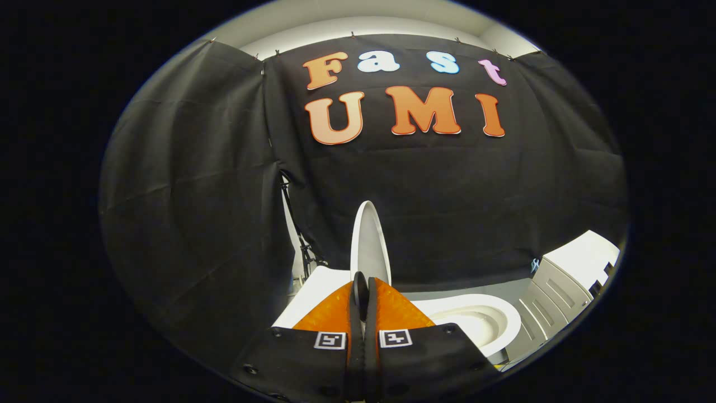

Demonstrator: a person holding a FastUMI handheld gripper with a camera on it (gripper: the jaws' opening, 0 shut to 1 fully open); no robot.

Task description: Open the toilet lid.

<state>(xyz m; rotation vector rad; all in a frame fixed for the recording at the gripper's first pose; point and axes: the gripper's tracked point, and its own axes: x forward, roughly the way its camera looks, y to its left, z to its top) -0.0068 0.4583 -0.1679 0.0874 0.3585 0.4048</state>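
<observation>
- Gripper (361, 288): fingers pressed together, nothing visibly clamped between them.
- Toilet lid (369, 243): raised upright, standing just beyond the fingertips at 12 o'clock.
- Toilet bowl (475, 319): open, at 2 o'clock from the fingers.
- White cabinet (565, 280): farther out, 2 o'clock, beyond the bowl.

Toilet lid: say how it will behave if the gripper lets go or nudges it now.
The toilet lid looks like a rigid, glossy shell, so it should swing as one piece and may slip on contact. It stands near upright just beyond the closed gripper, above the open bowl; a nudge forward could probably drop it shut.
</observation>
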